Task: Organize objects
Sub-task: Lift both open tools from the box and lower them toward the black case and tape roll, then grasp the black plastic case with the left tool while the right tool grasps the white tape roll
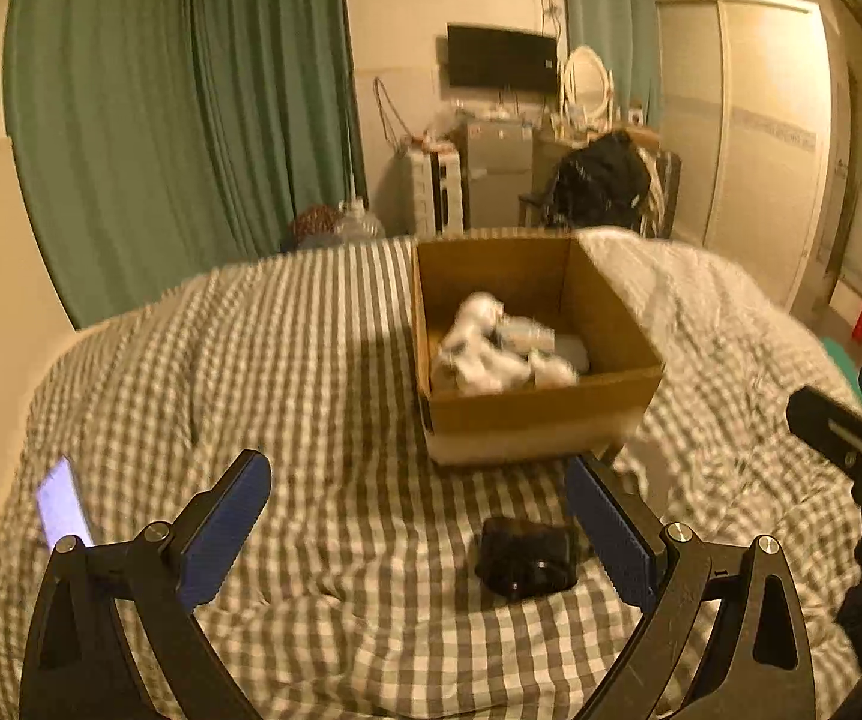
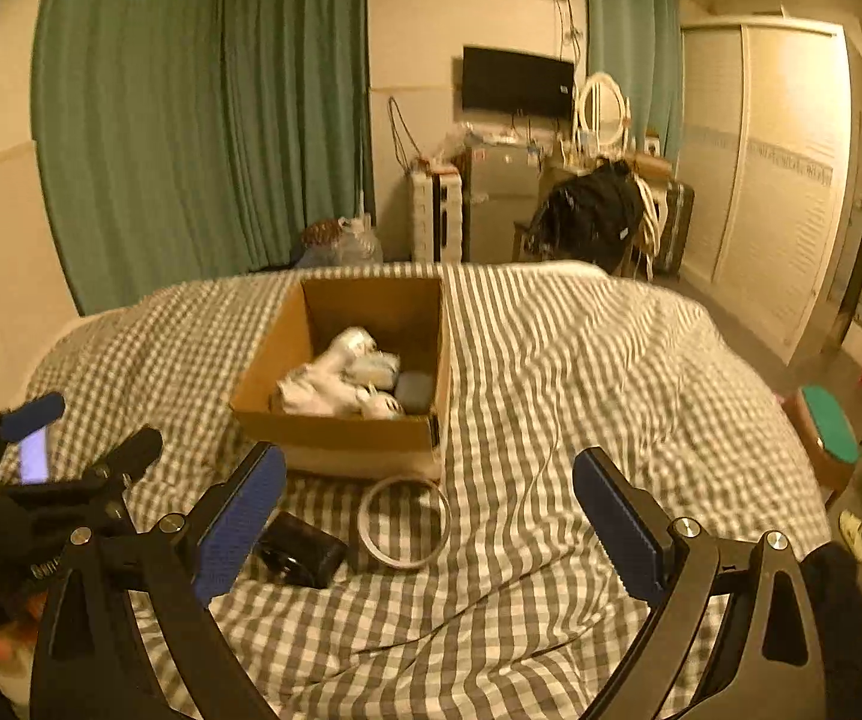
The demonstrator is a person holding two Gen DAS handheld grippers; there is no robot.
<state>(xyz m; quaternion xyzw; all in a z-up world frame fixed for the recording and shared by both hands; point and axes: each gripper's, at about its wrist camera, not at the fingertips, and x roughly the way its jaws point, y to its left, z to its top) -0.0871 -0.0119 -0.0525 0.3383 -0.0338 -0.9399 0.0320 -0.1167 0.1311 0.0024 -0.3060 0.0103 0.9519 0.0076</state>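
On the grey-checked bedspread (image 2: pixel 551 360), an open brown cardboard box (image 2: pixel 347 438) holds crumpled white items (image 2: pixel 335 384).
Left gripper (image 1: pixel 419 516) and right gripper (image 2: pixel 431 510) both gape wide, empty; a small black pouch (image 1: pixel 524 558) and a white ring (image 2: pixel 404 522) lie before the box.

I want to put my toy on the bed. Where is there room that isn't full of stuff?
The wide checked blanket right of the cardboard box is bare except for a thin white cable. The stretch between the box and the lit phone is free too. In front of the box is crowded: a black pouch and a ring.
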